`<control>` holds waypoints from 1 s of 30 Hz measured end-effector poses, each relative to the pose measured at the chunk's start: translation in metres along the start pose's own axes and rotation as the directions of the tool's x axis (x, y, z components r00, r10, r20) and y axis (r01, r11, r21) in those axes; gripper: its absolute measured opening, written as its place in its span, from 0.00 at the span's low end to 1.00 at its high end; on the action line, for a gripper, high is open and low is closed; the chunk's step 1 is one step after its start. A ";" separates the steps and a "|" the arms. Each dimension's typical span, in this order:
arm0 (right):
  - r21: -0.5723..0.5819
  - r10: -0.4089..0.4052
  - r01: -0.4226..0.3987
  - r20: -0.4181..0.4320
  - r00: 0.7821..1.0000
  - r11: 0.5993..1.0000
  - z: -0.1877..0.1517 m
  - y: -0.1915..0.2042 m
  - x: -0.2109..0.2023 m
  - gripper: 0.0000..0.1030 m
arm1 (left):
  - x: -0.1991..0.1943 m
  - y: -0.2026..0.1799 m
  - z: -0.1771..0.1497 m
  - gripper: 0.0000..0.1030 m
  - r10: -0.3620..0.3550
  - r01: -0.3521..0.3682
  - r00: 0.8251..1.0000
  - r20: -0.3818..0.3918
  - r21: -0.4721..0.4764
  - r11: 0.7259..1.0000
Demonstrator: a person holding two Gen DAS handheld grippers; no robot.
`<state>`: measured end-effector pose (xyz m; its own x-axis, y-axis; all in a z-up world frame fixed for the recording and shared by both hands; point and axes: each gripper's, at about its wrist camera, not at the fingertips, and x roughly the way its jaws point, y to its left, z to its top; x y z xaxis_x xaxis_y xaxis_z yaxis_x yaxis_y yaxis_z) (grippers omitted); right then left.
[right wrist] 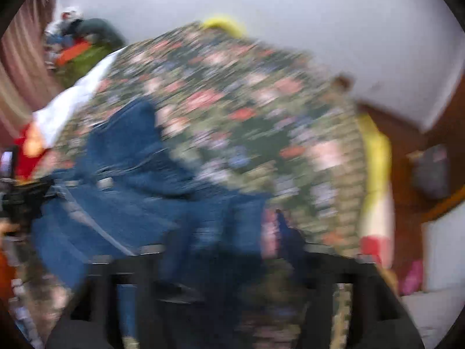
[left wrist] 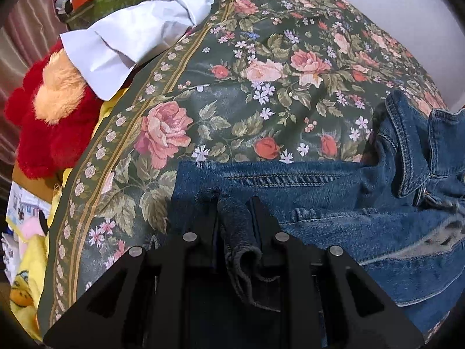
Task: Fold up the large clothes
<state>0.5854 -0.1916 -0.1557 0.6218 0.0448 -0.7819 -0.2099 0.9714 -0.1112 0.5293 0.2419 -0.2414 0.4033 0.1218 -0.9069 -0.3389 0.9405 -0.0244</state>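
Left tool (left wrist: pixel 235 221) clamped on jeans (left wrist: pixel 334 200) hem, jeans spreading rightward; right tool (right wrist: pixel 232 250) blurred, grip unclear.

A bed under a dark green floral spread (left wrist: pixel 232 93) carried the blue jeans (left wrist: pixel 363 203), with a white cloth (left wrist: pixel 130 37) at its edge.

The jeans (left wrist: pixel 334 192) are mid-blue denim with tan stitching. Under them the bedspread (left wrist: pixel 247 67) is dark green, patterned with pink and red roses, small white flowers and a gold-striped border. Left of the bedspread lie a white cloth (left wrist: pixel 130 37) and a red plush toy (left wrist: pixel 49 122).
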 end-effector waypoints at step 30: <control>-0.192 0.223 -0.236 -0.088 0.971 0.952 -0.073 0.106 -0.021 0.86 | -0.071 -0.083 -0.091 0.75 -0.054 0.033 0.997 0.057 0.317 0.948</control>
<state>0.4949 -0.1062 -0.1961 0.4902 0.2398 -0.8380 -0.4921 0.8697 -0.0390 0.4515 0.1268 -0.2136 0.4690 0.0888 -0.8787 -0.0386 0.9960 0.0800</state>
